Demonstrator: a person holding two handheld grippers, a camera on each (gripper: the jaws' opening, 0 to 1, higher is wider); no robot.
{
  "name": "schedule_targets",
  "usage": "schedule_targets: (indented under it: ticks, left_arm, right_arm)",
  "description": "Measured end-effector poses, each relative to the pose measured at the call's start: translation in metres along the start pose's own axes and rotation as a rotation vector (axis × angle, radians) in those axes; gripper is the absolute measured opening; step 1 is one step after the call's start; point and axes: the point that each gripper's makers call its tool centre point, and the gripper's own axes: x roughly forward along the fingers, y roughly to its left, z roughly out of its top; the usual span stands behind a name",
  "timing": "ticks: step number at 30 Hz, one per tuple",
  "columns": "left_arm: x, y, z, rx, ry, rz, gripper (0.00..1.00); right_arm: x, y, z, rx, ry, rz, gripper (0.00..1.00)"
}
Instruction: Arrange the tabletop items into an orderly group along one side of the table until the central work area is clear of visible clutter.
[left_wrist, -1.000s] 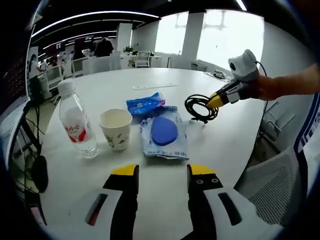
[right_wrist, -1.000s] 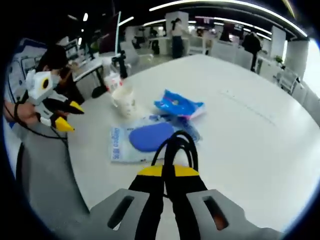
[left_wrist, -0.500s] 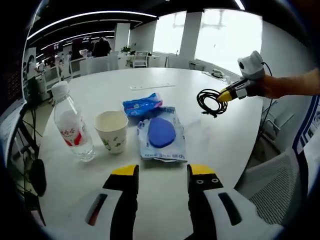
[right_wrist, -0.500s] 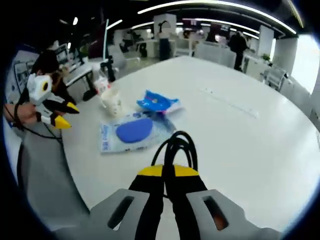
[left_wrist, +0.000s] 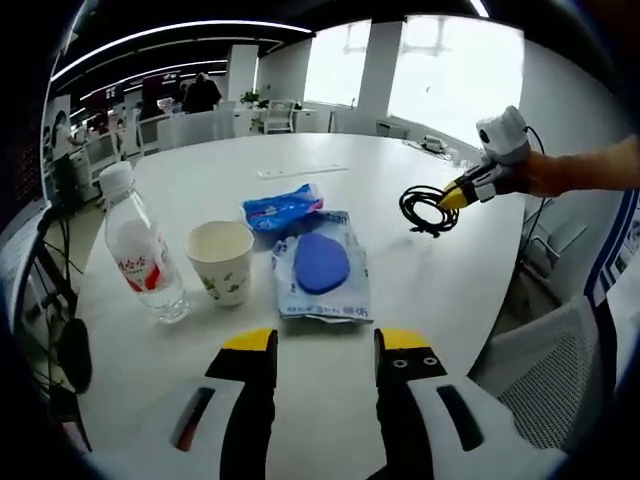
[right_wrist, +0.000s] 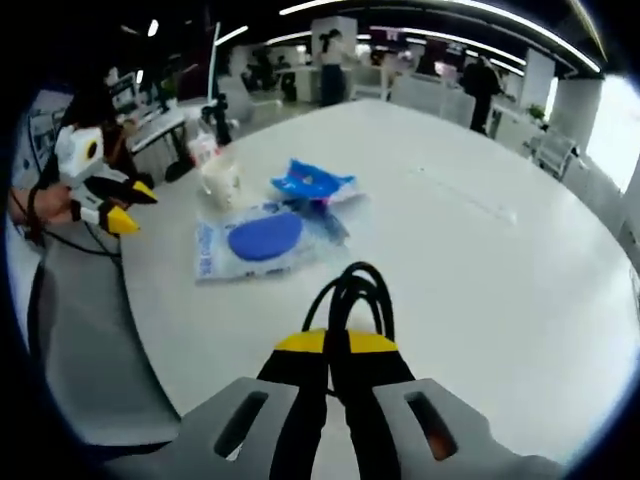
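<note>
1. Jaws of the left gripper are standing apart with nothing between them, hovering over the near edge of the white table.
2. Just beyond them, a clear pouch with a blue pad inside is lying flat, a paper cup beside it and a bottle further left.
3. Behind the pouch, a blue packet is lying, touching it.
4. Farther right, the right gripper is pinching a coiled black cable, jaws closed on it, lifting it clear of the table.
</note>
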Motion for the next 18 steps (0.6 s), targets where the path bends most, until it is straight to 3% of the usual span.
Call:
schedule_targets:
  ticks: [8,18]
  left_arm:
    - [-0.003,0.002,-0.002,0.003,0.005,0.007,0.38]
    - [-0.006,0.002,-0.005,0.004,0.013,0.012,0.38]
  right_arm:
    - [0.014,0.020,-0.005,-0.051,0.031,0.041,0.02]
    - [0.025,0.033,-0.011,-0.034,0.040,0.081,0.02]
